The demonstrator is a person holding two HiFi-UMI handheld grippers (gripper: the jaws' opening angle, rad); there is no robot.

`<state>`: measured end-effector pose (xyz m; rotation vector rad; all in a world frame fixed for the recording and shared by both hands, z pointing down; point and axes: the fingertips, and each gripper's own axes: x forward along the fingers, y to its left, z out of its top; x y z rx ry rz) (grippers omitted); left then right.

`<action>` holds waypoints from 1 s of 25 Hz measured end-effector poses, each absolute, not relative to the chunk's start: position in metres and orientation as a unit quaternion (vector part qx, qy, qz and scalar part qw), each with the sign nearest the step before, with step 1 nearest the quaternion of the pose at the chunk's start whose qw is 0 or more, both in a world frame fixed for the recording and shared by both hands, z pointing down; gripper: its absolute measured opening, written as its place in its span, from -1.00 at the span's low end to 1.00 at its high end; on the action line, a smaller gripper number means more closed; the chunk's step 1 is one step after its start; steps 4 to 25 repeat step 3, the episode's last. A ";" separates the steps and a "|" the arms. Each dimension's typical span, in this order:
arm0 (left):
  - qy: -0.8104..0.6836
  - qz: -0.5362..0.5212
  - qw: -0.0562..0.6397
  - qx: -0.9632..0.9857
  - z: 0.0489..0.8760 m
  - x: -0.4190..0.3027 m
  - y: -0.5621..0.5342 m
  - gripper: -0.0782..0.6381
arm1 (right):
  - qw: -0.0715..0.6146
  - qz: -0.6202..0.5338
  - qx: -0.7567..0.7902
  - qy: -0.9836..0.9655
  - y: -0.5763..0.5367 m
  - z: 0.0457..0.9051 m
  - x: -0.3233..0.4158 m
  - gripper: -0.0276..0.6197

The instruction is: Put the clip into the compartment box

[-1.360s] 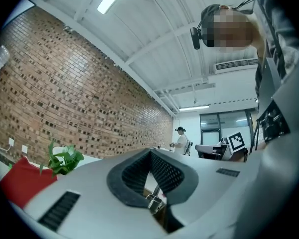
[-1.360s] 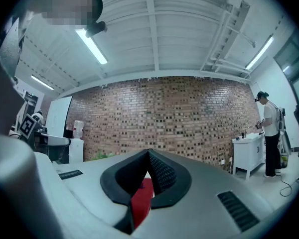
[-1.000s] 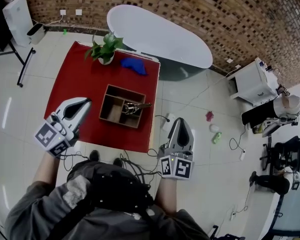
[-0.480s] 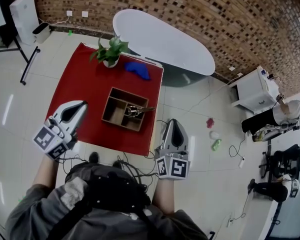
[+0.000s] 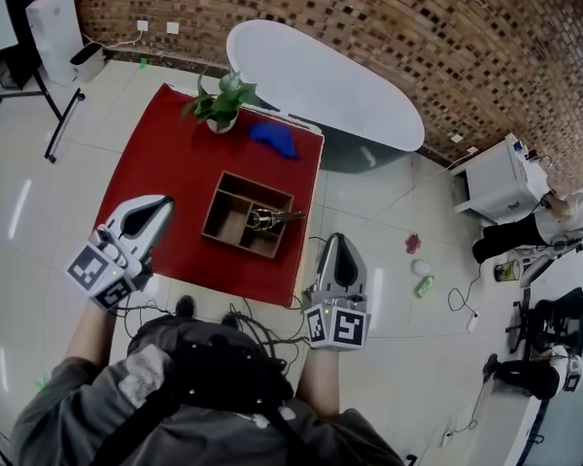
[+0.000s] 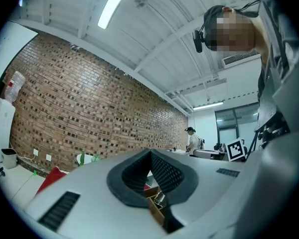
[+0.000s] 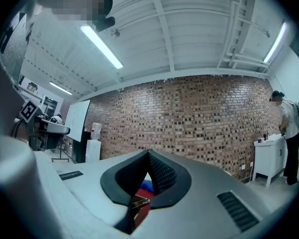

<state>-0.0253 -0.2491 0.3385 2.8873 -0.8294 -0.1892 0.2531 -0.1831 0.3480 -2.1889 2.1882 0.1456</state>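
The box sits on the red table, toward the table's right half and nearer its front edge than its back. It is an open wooden tray with inner dividers. The clip lies inside the box, in a compartment on the box's right side. One end of the clip reaches toward the right wall.

The left gripper is over the table's front left corner, well apart from the box, with its tip angled toward the box. In the left gripper view its pads are pressed together at the tip, with nothing between them. Part of the box and the clip shows through the gap below the pads.

The right gripper is off the table's front right corner, over the floor, with its tip pointing away from the person. In the right gripper view its pads also meet at the tip and pinch nothing.

A plant stands at the table's back edge. A blue cloth lies just right of the plant, near the back right corner. A white oval table stands behind the red table, in front of a brick wall.
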 end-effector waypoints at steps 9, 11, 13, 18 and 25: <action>-0.272 -0.069 0.080 0.957 0.338 -0.023 -0.248 -0.69 | 0.020 0.044 -0.705 0.708 -0.185 0.350 0.255 -0.91; -0.272 -0.069 0.080 0.957 0.338 -0.023 -0.248 -0.69 | 0.020 0.044 -0.705 0.708 -0.185 0.350 0.255 -0.91; -0.272 -0.069 0.080 0.957 0.338 -0.023 -0.248 -0.69 | 0.020 0.044 -0.705 0.708 -0.185 0.350 0.255 -0.91; -0.272 -0.069 0.080 0.957 0.338 -0.023 -0.248 -0.69 | 0.020 0.044 -0.705 0.708 -0.185 0.350 0.255 -0.91; -0.272 -0.069 0.080 0.957 0.338 -0.023 -0.248 -0.69 | 0.020 0.044 -0.705 0.708 -0.185 0.350 0.255 -0.91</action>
